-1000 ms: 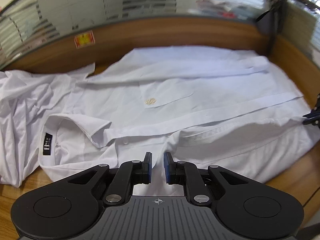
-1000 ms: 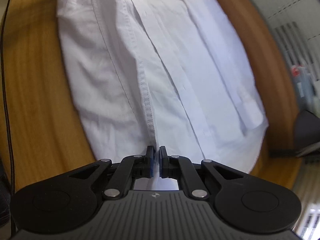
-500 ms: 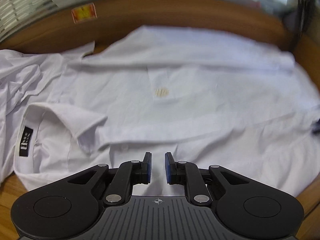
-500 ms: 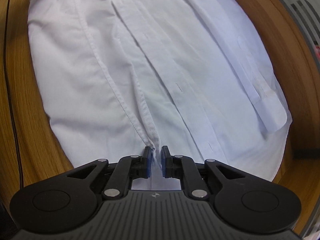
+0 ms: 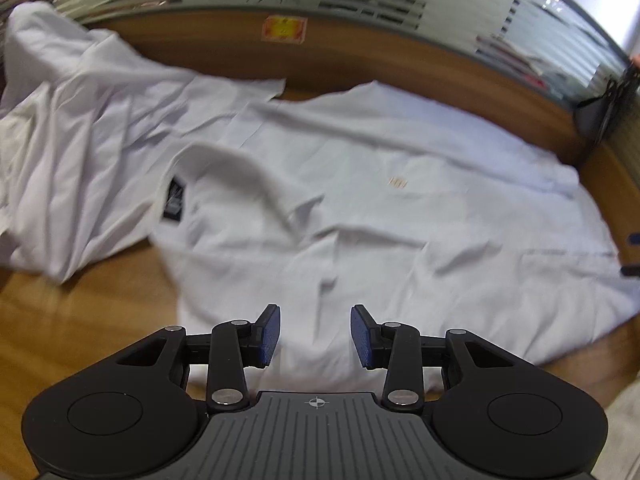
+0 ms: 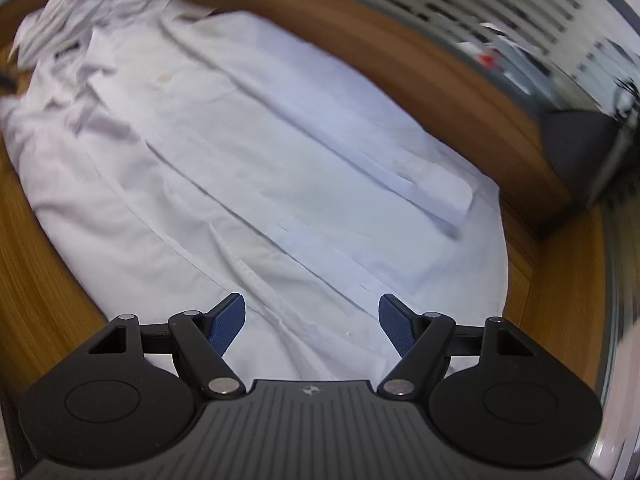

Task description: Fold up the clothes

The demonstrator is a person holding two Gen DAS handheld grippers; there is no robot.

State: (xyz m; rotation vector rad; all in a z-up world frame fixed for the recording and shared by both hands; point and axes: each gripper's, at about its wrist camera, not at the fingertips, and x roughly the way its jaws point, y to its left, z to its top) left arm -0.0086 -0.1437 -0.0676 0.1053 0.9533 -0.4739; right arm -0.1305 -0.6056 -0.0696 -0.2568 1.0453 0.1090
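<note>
Looking along both tools, we find the white shirt (image 5: pixel 400 208) spread front-up on the wooden table (image 5: pixel 80 328), collar (image 5: pixel 224 172) toward the left, placket (image 6: pixel 280 256) running lengthwise. Our left gripper (image 5: pixel 315 334) and right gripper (image 6: pixel 312 322) both hang spread wide above the near edge, holding nothing. Snagging one layer only could drag the placket askew; the crumpled white cloth (image 5: pixel 60 140) beside the collar, possibly a sleeve, might get caught in a fold.
</note>
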